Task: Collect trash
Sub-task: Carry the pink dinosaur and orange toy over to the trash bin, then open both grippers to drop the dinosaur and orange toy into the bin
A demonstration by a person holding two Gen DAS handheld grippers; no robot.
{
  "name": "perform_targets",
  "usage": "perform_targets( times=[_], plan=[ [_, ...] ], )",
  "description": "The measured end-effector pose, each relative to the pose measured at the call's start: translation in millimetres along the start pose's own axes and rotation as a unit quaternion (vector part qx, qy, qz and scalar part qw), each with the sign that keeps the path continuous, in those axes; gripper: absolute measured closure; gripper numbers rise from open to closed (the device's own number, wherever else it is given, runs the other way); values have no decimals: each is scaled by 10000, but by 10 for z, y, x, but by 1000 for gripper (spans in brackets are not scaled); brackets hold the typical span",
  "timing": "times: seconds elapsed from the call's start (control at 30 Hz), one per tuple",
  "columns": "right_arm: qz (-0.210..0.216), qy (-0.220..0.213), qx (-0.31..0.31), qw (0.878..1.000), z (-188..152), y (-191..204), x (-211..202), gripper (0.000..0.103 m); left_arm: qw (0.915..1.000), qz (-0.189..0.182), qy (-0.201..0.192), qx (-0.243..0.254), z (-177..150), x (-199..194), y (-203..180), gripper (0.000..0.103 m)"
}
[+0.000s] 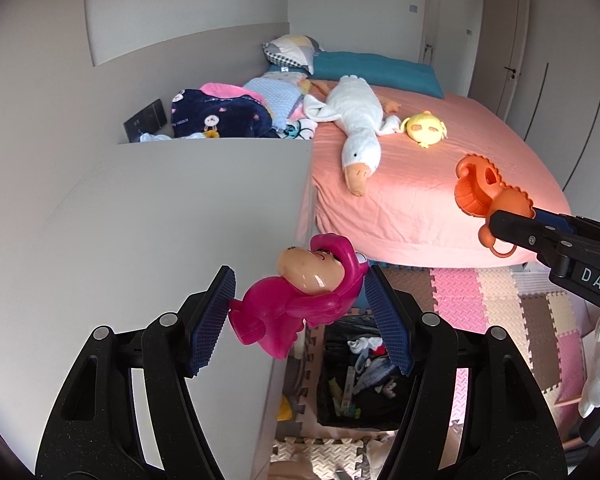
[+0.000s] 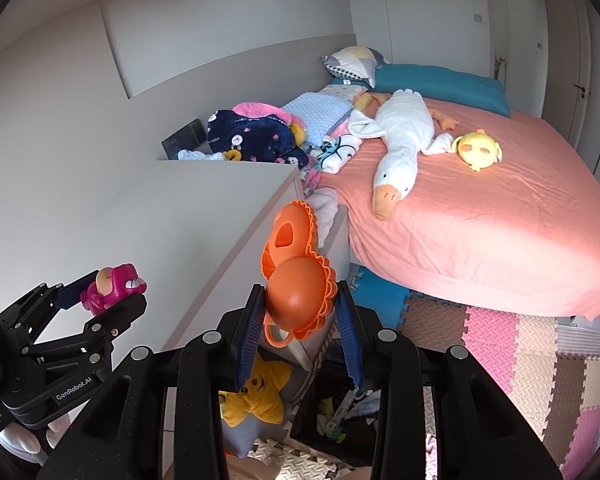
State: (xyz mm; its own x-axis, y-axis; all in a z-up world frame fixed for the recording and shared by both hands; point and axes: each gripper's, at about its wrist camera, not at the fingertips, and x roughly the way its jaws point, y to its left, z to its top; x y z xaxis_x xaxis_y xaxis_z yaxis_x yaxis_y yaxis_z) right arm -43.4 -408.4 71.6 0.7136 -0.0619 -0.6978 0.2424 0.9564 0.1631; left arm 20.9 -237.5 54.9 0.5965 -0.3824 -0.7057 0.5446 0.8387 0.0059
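My left gripper (image 1: 302,312) is shut on a magenta plastic toy figure (image 1: 300,300) with a tan face, held in the air beside a white cabinet. The same toy (image 2: 112,284) shows small at the left of the right wrist view. My right gripper (image 2: 300,320) is shut on an orange plastic toy (image 2: 298,280) with scalloped edges and a small ring; this orange toy (image 1: 488,192) also appears at the right of the left wrist view. Below both grippers stands a black bin (image 1: 360,376) lined with a bag, with small bits of rubbish inside.
A white cabinet (image 1: 160,220) fills the left side. A bed with a pink sheet (image 1: 440,184) carries a white goose plush (image 1: 356,124), a yellow chick plush (image 1: 424,128) and piled blankets. Coloured foam mats (image 1: 500,304) cover the floor. A yellow star plush (image 2: 256,396) lies by the bin.
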Motion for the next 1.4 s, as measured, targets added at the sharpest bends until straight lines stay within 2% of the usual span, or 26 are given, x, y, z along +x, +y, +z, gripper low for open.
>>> perform_targets(
  times=[0.47,0.97,1.13,1.17,1.23,1.27,1.4],
  plan=[
    [-401,3,429,9983,-107,-584,-54,65,9976,-524,189,414,-7,244,-616,37],
    [-537,89,649,9964,-138,-829,47,65,9959,-672,304,533,-19,350,-801,37],
    [-718,142,746,9945,-91,-932,83,65,9952,-756,356,513,-26,377,-817,37],
    [-750,203,763,9941,-79,-955,94,64,9949,-810,363,488,-20,375,-814,29],
    [-834,236,854,9926,-58,-991,90,44,9959,-783,260,365,-5,345,-792,12],
    [-925,193,871,9917,-49,-997,71,35,9967,-731,159,306,6,318,-778,10],
    [-1051,5,861,9907,-32,-1013,-2,28,9980,-611,-64,133,53,248,-732,7]
  ],
)
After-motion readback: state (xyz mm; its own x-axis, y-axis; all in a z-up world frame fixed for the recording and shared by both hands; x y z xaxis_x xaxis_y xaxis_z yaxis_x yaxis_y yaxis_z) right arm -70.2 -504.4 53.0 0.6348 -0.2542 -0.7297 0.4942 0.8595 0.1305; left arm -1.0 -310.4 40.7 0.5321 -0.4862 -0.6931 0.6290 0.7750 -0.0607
